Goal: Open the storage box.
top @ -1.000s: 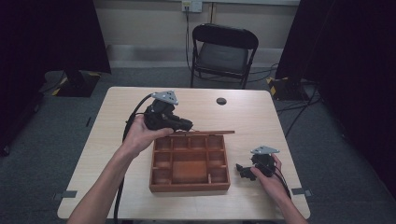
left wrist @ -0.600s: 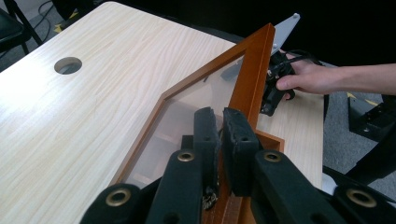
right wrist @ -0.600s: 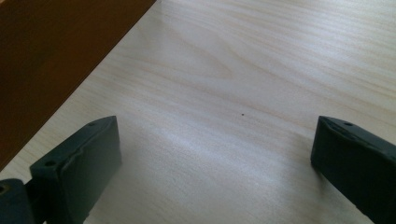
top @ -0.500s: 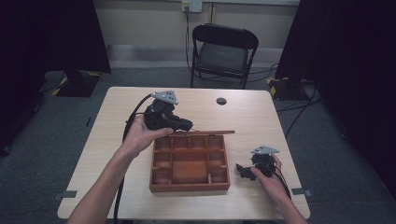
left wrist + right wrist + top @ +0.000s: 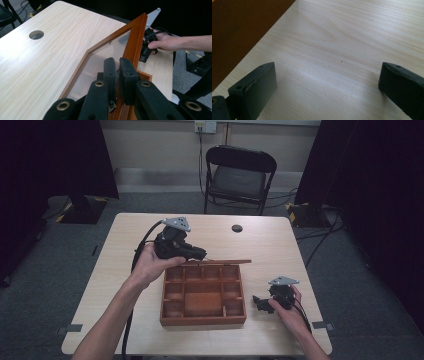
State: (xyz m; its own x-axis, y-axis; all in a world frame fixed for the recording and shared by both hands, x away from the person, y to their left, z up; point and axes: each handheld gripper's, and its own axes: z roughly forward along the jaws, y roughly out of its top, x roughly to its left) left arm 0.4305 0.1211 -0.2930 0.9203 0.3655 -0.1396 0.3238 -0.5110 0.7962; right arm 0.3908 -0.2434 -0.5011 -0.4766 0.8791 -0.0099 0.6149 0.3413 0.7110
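A brown wooden box (image 5: 202, 321) with several compartments sits on the table's near middle. Its glass-paned lid (image 5: 220, 262) stands raised at the far side. My left gripper (image 5: 202, 255) is shut on the lid's wooden frame; in the left gripper view the jaws (image 5: 118, 65) pinch the frame (image 5: 136, 37) edge, glass to their left. My right gripper (image 5: 257, 302) rests low on the table just right of the box, open. In the right gripper view its jaws (image 5: 327, 80) stand wide apart over bare wood, with the box's side wall (image 5: 242, 25) at upper left.
The light wooden table (image 5: 100, 285) has a round cable hole (image 5: 237, 228) near its far edge. A black folding chair (image 5: 239, 175) stands behind the table. Cables trail from both grippers. The other hand and its gripper (image 5: 147, 50) show beyond the lid.
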